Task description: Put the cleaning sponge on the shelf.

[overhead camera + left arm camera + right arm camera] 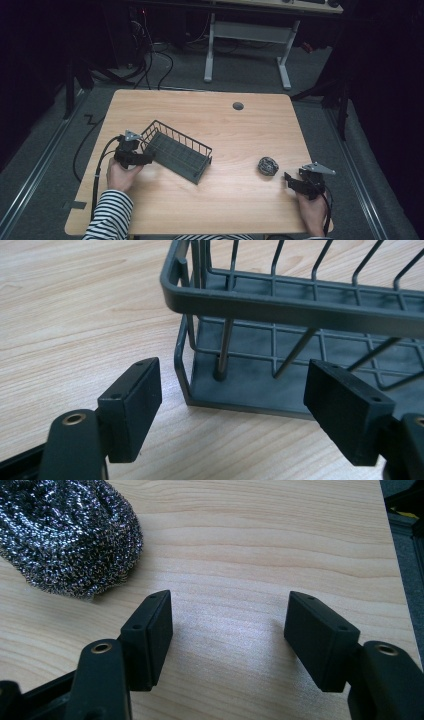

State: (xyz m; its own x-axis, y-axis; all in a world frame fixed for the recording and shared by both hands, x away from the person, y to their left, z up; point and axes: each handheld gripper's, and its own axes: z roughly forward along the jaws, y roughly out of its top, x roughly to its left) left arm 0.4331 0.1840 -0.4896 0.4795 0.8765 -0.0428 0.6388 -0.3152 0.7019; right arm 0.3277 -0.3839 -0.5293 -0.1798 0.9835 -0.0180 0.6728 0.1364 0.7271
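Tongs come first, two pairs, both gaping wide and holding nothing. The right tongs (pixel 227 642) hover low over the wooden surface (pixel 220 120) with one steel-wool scourer (pixel 65 535) just ahead and to their left, untouched. The left tongs (pixel 235 412) straddle the near corner of one dark wire rack (pixel 280 305), its corner post between the jaws but not yet pinched (the rack sits skewed on the surface). The step in hand looks like the approach: steady the rack, then swing the right tongs leftward over the scourer, close and carry it to the rack.
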